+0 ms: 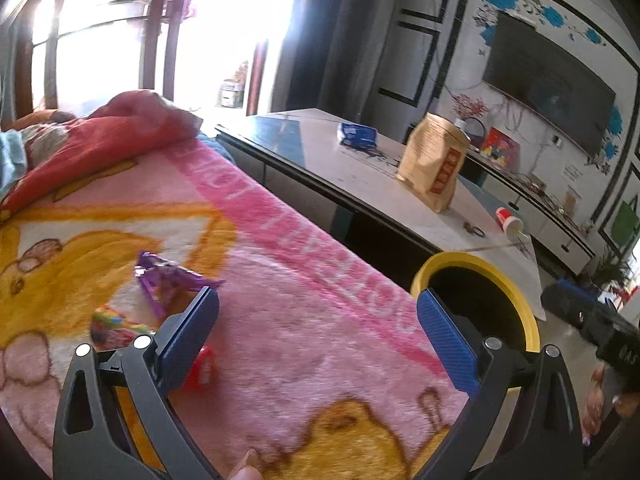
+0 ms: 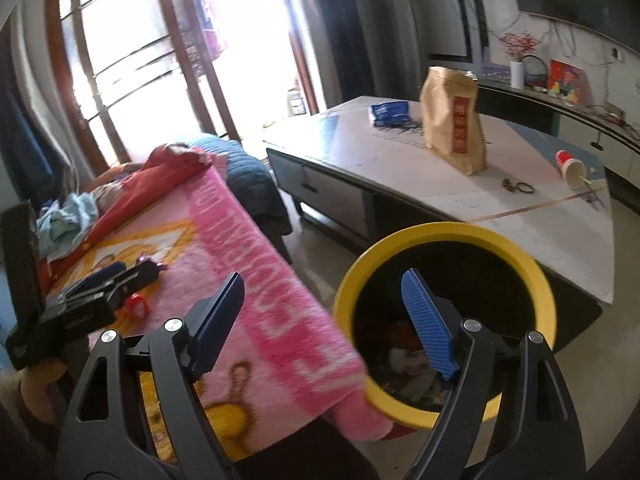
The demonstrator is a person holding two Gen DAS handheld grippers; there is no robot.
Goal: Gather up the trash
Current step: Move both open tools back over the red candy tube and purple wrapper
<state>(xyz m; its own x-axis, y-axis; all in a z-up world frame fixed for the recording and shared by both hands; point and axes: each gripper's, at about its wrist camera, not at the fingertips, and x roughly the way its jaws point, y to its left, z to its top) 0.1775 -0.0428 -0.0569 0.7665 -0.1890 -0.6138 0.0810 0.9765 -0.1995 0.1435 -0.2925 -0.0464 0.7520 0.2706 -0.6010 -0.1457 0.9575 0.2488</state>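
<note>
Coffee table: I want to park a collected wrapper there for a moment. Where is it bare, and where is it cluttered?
Bare: the near edge of the coffee table, between the brown paper bag and the yellow bin. Crowded: far end by the blue packet; right end by the red cup.

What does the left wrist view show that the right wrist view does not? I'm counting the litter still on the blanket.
Only the left wrist view shows the multicoloured wrapper. Only the right wrist view shows the litter inside the bin and the left gripper itself. Both show the purple wrapper, the red wrapper, the pink blanket and the yellow-rimmed bin.
</note>
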